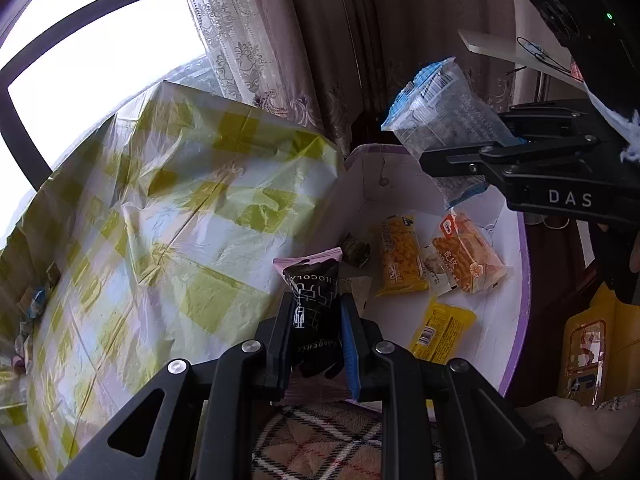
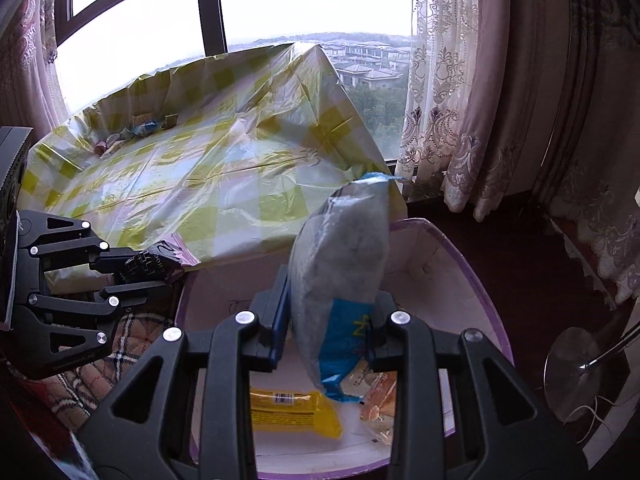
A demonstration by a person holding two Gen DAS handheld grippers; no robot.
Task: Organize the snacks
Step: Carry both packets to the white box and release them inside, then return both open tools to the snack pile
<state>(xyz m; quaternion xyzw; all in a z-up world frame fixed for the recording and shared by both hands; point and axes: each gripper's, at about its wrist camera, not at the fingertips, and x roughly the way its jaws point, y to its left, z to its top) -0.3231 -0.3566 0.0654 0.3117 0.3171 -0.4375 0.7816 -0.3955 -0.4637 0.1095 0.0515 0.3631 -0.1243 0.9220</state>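
Note:
My left gripper [image 1: 314,320] is shut on a black and pink chocolate packet [image 1: 314,280], held above the near edge of a white box with a purple rim [image 1: 524,264]; it also shows in the right wrist view [image 2: 136,280] with the packet [image 2: 156,266]. My right gripper [image 2: 332,320] is shut on a clear and blue snack bag [image 2: 344,248], held over the box [image 2: 480,292]; it shows in the left wrist view [image 1: 464,152] with the bag [image 1: 444,112]. Inside the box lie orange packets [image 1: 398,256], [image 1: 468,258] and a yellow packet [image 1: 442,330].
A table with a yellow checked plastic cover [image 1: 180,208] lies left of the box. Several small sweets [image 2: 132,132] sit at its far edge. A plaid cushion [image 1: 316,440] is below the left gripper. Curtains [image 2: 480,100] and a window stand behind. A yellow bag [image 1: 592,352] is at right.

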